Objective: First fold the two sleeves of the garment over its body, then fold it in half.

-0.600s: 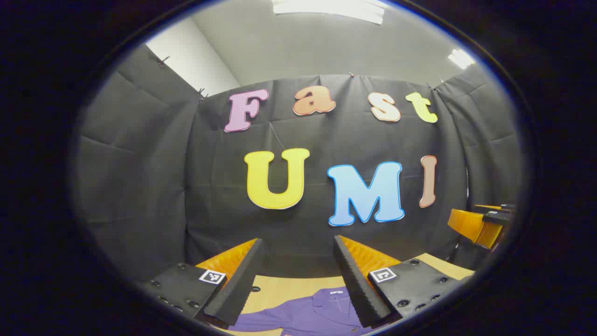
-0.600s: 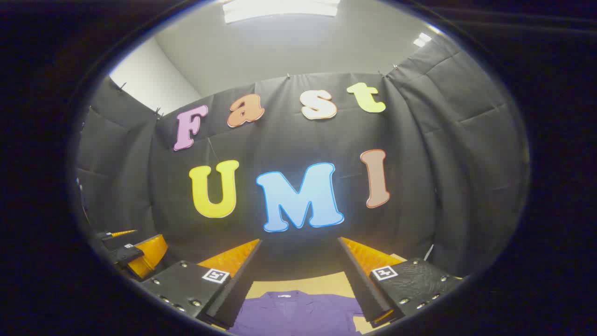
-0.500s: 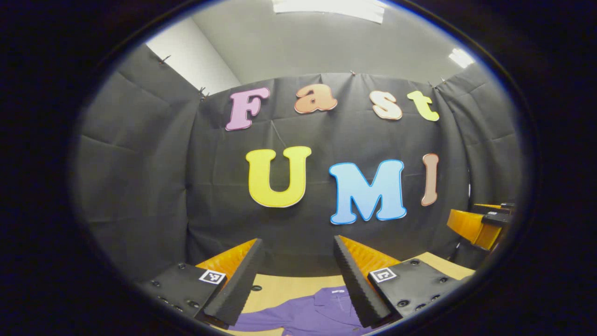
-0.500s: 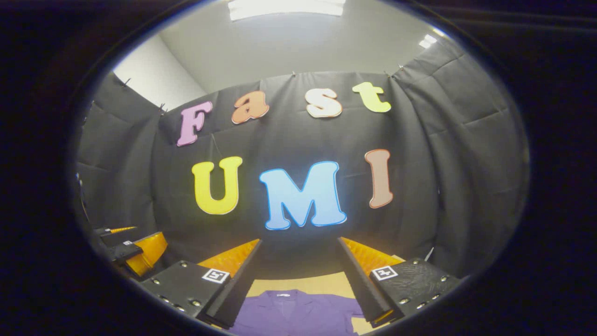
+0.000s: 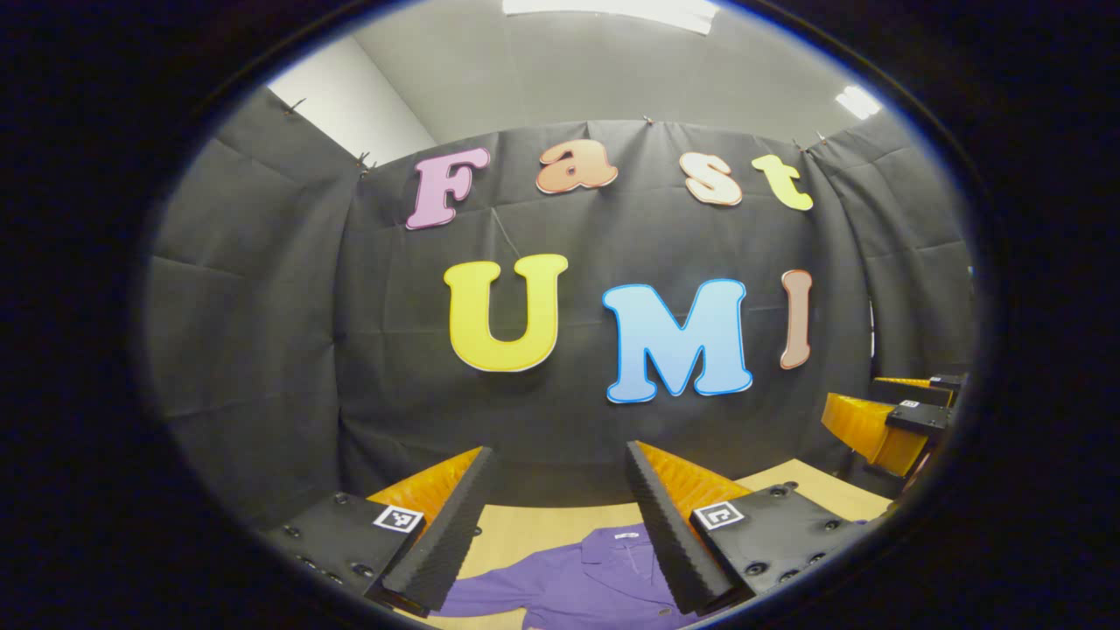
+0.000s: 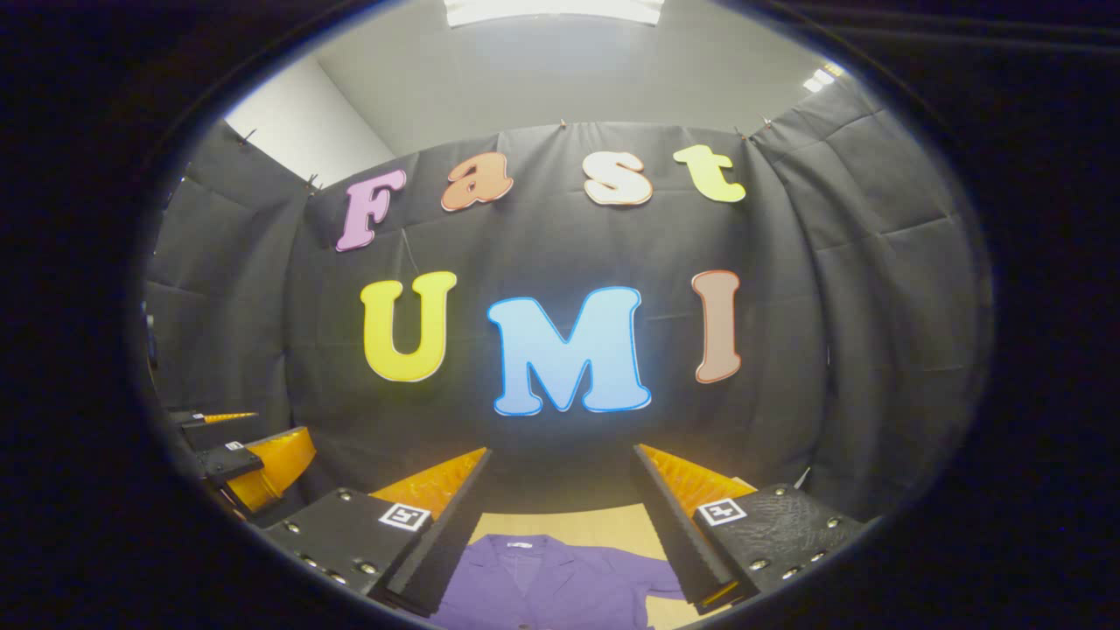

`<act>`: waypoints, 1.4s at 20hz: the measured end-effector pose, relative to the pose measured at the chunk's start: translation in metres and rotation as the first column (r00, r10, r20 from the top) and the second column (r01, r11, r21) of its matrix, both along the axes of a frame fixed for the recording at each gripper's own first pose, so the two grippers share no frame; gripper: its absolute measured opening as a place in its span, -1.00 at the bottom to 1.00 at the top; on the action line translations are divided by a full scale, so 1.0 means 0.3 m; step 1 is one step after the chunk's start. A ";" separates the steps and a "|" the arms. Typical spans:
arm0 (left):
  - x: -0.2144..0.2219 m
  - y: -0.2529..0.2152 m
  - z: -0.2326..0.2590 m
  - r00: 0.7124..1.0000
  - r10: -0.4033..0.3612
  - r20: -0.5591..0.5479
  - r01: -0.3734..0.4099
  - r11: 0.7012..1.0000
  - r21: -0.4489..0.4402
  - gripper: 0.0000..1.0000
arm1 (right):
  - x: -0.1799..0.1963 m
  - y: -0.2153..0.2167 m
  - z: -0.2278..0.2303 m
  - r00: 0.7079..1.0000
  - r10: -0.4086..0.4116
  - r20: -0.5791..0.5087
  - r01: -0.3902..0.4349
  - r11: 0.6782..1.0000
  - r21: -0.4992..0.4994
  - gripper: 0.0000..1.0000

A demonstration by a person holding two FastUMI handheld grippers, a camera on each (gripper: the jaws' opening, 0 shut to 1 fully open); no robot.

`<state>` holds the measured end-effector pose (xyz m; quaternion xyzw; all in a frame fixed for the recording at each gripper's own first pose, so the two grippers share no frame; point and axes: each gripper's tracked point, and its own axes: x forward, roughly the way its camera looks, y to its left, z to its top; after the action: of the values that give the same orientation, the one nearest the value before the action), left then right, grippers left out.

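Garment (image 6: 547, 582) flat on the desk (image 5: 534, 529), nothing folded yet by the look of it.
Left gripper (image 5: 556, 516) and right gripper (image 6: 560, 521) hover above it, jaws wide open, empty; next comes dropping onto a sleeve, hard to make out here.

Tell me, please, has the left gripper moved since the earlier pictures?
Yes. The left gripper has tipped downward: in its own view the wall sits higher and more of the shirt and table shows.
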<state>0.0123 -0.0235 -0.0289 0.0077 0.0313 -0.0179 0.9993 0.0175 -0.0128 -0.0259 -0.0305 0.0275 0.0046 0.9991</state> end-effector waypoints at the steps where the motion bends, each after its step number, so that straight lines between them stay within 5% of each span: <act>1: 0.005 -0.004 -0.005 1.000 -0.001 -0.003 0.001 1.000 0.005 0.90 | 0.008 -0.013 -0.013 1.000 -0.006 -0.008 0.006 1.000 -0.003 0.89; 15: 0.061 -0.093 -0.032 0.999 -0.037 -0.010 0.037 0.998 0.060 0.90 | 0.092 -0.313 -0.283 0.966 -0.192 -0.175 0.195 0.981 -0.001 0.90; 28: 0.113 -0.134 -0.070 0.998 -0.046 -0.031 0.049 0.995 0.091 0.90 | 0.022 -0.698 -0.788 0.779 -0.441 -0.445 0.507 0.861 0.034 0.91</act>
<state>0.0462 -0.0637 -0.0500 0.0538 0.0464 -0.0402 0.9967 0.0242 -0.2221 -0.2623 0.0554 0.2494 -0.2388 0.9369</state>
